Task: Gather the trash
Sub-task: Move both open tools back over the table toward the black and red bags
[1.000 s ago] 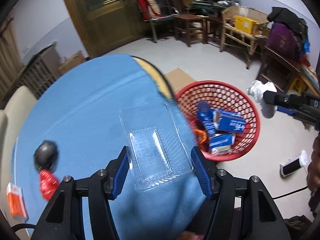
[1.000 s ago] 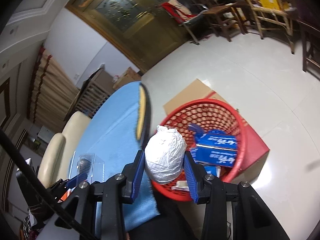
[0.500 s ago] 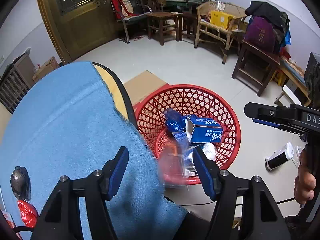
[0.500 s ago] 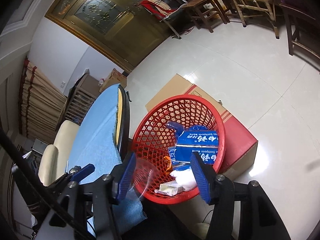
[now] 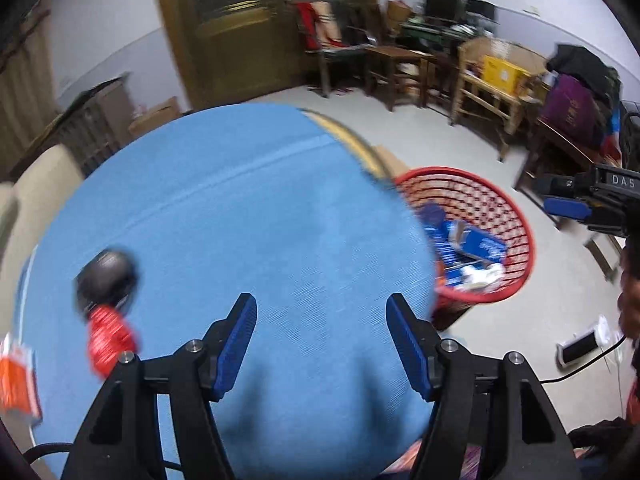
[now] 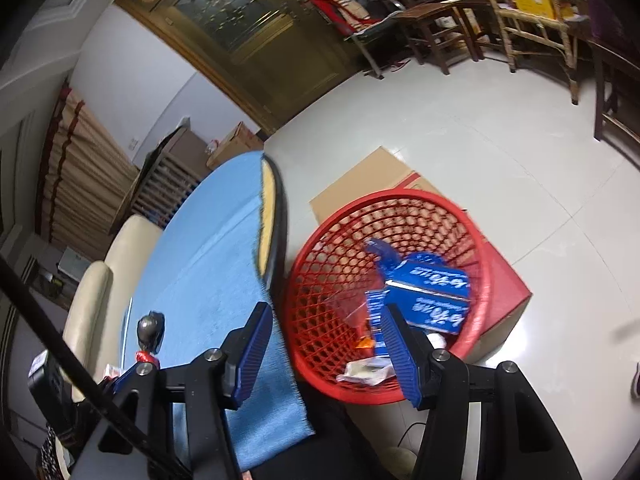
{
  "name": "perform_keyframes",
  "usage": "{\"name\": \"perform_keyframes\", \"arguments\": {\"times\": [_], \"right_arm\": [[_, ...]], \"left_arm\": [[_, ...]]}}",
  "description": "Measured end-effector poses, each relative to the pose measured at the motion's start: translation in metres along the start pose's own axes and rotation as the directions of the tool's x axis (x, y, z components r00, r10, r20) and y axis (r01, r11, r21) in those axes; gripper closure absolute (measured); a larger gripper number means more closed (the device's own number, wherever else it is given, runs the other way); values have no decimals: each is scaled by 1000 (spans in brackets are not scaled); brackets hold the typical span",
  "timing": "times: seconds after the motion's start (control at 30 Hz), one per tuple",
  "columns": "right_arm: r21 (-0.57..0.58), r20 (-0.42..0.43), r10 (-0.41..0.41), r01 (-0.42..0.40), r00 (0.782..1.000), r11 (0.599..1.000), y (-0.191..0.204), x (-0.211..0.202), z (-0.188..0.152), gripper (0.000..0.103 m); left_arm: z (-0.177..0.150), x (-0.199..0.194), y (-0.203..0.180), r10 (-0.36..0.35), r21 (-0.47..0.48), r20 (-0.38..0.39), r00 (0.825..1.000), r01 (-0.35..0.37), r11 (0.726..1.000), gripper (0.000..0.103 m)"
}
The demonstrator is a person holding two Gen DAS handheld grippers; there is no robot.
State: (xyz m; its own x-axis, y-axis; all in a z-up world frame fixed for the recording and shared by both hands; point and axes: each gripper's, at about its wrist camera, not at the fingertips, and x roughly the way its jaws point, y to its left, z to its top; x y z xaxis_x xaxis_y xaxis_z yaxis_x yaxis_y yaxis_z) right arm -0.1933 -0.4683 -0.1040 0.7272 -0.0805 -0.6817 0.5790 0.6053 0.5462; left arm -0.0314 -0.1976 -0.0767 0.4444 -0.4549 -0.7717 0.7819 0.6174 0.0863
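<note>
A red mesh basket [image 6: 472,236] [image 5: 516,216] stands on the floor beside the round table with its blue cloth [image 5: 240,208] [image 6: 216,256]. It holds blue cartons [image 6: 428,292], a clear plastic tray and white scraps. My left gripper [image 5: 322,340] is open and empty over the cloth. On the cloth at its left lie a dark round object [image 5: 106,276], a red wrapper [image 5: 110,338] and an orange packet [image 5: 14,380]. My right gripper [image 6: 326,350] is open and empty, above the table edge and the basket's near rim.
The basket sits against a cardboard box with a red side [image 6: 508,284]. A cream chair [image 6: 96,292] stands behind the table. Wooden chairs and tables [image 5: 404,68] line the far wall. A small black-and-white device [image 5: 580,346] and a cable lie on the floor at right.
The left gripper has swung back from the basket to over the blue cloth, still open and empty. The right gripper stays open near the basket, where the clear tray and white wad now lie.
</note>
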Motion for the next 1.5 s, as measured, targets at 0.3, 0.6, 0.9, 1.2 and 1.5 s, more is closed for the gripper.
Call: {"name": "perform_keyframes", "arguments": {"times": [0.3, 0.6, 0.9, 1.2, 1.5], "right_arm": [[-150, -75, 22, -33, 997, 988, 78, 29, -15, 43], [-222, -107, 17, -40, 994, 974, 112, 37, -23, 43], [-231, -107, 24, -48, 994, 972, 124, 32, -17, 43], [-279, -134, 51, -87, 990, 956, 167, 39, -13, 43], [-448, -242, 170, -265, 955, 854, 297, 67, -37, 43]], "left_arm": [[-37, -29, 121, 188, -315, 1, 982, -178, 932, 33], [-51, -19, 173, 216, -453, -52, 975, -216, 865, 32], [-45, -23, 177, 210, -467, -46, 977, -206, 860, 32], [-82, -81, 176, 370, -387, 0, 929, -341, 857, 32], [-150, -134, 198, 469, -435, -68, 880, -450, 780, 32]]}}
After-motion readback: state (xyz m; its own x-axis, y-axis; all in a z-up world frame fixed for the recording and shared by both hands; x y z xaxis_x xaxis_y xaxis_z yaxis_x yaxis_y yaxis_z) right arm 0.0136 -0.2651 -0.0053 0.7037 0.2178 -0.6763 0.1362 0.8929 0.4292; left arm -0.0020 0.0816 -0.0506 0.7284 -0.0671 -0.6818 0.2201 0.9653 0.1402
